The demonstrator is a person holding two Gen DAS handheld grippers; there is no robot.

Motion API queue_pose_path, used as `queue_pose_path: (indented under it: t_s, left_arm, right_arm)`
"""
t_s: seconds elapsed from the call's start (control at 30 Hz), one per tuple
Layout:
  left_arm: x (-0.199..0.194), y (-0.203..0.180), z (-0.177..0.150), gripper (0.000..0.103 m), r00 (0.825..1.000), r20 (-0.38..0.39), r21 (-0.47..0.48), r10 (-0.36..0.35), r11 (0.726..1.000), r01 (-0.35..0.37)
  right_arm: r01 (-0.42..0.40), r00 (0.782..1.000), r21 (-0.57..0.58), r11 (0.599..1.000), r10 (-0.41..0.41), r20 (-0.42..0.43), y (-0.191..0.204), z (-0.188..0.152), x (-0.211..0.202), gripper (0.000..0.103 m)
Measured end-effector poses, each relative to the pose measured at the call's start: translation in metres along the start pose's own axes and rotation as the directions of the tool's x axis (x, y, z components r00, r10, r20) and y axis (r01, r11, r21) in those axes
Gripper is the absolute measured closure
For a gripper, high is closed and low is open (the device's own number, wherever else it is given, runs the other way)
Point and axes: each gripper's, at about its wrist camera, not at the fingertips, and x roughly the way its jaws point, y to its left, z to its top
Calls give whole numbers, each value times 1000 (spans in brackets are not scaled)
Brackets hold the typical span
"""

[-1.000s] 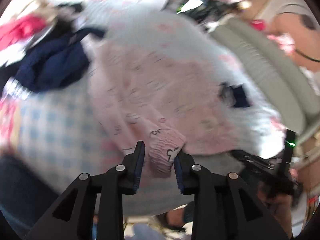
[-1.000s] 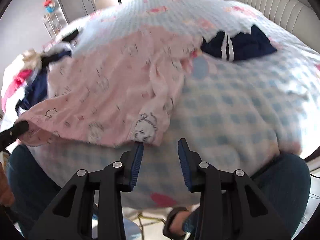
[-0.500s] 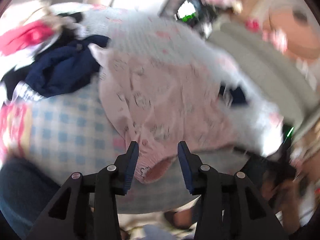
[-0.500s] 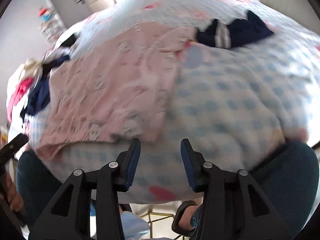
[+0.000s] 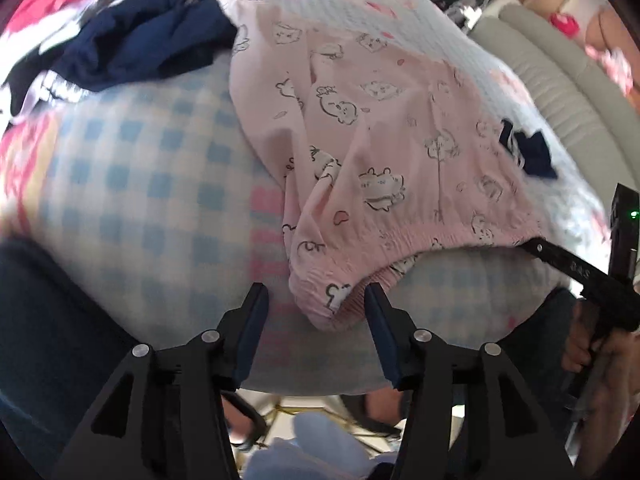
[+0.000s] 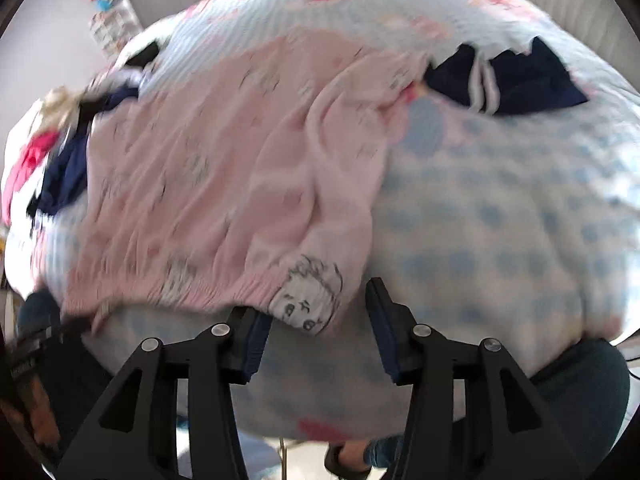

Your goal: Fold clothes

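Observation:
Pink pyjama trousers with cartoon prints (image 5: 380,148) lie spread on the blue-checked bed cover (image 5: 140,200), waistband toward me. My left gripper (image 5: 314,312) is open, its jaws either side of the left waistband corner. My right gripper (image 6: 316,320) is open, its jaws either side of the right waistband corner (image 6: 308,296). The trousers also show in the right wrist view (image 6: 224,168). The right gripper's finger shows in the left wrist view (image 5: 572,268) at the other waistband end.
A heap of navy, red and white clothes (image 5: 132,40) lies at the bed's left. A small folded navy garment (image 6: 508,80) lies to the right of the trousers. A cushioned headboard (image 5: 560,72) runs along the far right. My knees are under the bed's near edge.
The left gripper let go of the waistband and both grippers opened wider. The trousers now lie flat on the bed, and both grippers sit at the waistband corners.

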Motion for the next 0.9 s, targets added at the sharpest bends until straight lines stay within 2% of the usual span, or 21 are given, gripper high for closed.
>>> queue_pose_path:
  t_s: [0.03, 0.07, 0.1, 0.13, 0.17, 0.23, 0.3, 0.33, 0.37, 0.43, 0.47, 0.53, 0.57, 0.63, 0.67, 0.7, 0.77, 0.83, 0.87, 0.9]
  left_arm:
    - [-1, 0, -1, 66, 1000, 6, 6, 11, 1000, -11]
    - [-2, -3, -1, 89, 999, 10, 27, 34, 999, -34]
    - [-3, -7, 0, 94, 998, 13, 57, 68, 996, -69]
    - [-7, -13, 1, 94, 995, 22, 91, 98, 991, -100]
    - [-18, -22, 3, 95, 992, 53, 131, 111, 984, -117]
    - [-48, -44, 7, 95, 982, 161, 210, 100, 969, -133]
    - [-69, -64, 8, 94, 960, 248, 300, 127, 933, -200]
    - [-74, -72, 8, 94, 947, 282, 353, 156, 901, -253]
    - [-70, -79, 5, 94, 941, 282, 407, 186, 865, -293]
    - [-48, -83, -2, 91, 954, 207, 489, 215, 822, -292]
    - [-37, -82, -5, 90, 960, 161, 515, 230, 810, -281]
    - [-15, -73, -9, 90, 968, 54, 513, 244, 825, -237]
    - [-11, -69, -9, 89, 972, 24, 497, 233, 841, -214]
    - [-19, -59, -6, 83, 987, 7, 439, 161, 886, -147]
    - [-27, -54, -3, 71, 994, 9, 406, 110, 908, -105]
    - [-36, -48, 0, 57, 998, 16, 374, 53, 926, -56]
    - [-54, -33, 7, 54, 997, 42, 291, -64, 956, 49]
    - [-63, -18, 12, 54, 988, 69, 195, -136, 973, 120]
    - [-63, -11, 14, 54, 987, 73, 149, -144, 980, 132]
    - [-56, -5, 15, 58, 992, 57, 105, -114, 989, 107]
  right_arm:
    - [-4, 1000, 13, 1000, 4, 19, -2, 3, -5, 69]
    - [-9, 999, 26, 1000, 8, 38, -5, 5, -10, 72]
    - [-14, 998, 39, 999, 12, 58, -7, 8, -15, 78]
    - [-19, 997, 51, 998, 15, 77, -10, 10, -20, 89]
    - [-25, 995, 64, 998, 19, 96, -12, 13, -25, 90]
    - [-36, 991, 89, 995, 24, 135, -17, 18, -35, 91]
    - [-30, 979, 99, 995, 9, 206, -15, 22, -55, 92]
    - [-35, 974, 114, 993, 8, 227, -16, 22, -62, 92]
    - [-40, 969, 129, 991, 7, 248, -18, 22, -68, 92]
    - [8, 972, 154, 988, -44, 231, -23, 19, -64, 92]
    - [14, 986, 165, 986, -41, 161, -25, 12, -49, 91]
    - [28, 999, 185, 982, -32, 20, -29, -2, -18, 91]
    - [11, 1000, 188, 982, -8, -16, -31, -8, -11, 88]
    - [-13, 999, 148, 989, 18, -31, -24, -21, -13, 77]
    - [-25, 999, 128, 991, 30, -38, -21, -28, -14, 67]
    - [-42, 998, 101, 994, 46, -36, -18, -31, -20, 63]
    - [-77, 997, 56, 995, 79, -25, -13, -35, -32, 60]
    - [-105, 994, 35, 994, 105, 1, -12, -36, -44, 60]
    - [-115, 993, 33, 993, 114, 19, -13, -35, -50, 60]
    - [-111, 993, 50, 993, 109, 41, -17, -33, -53, 60]
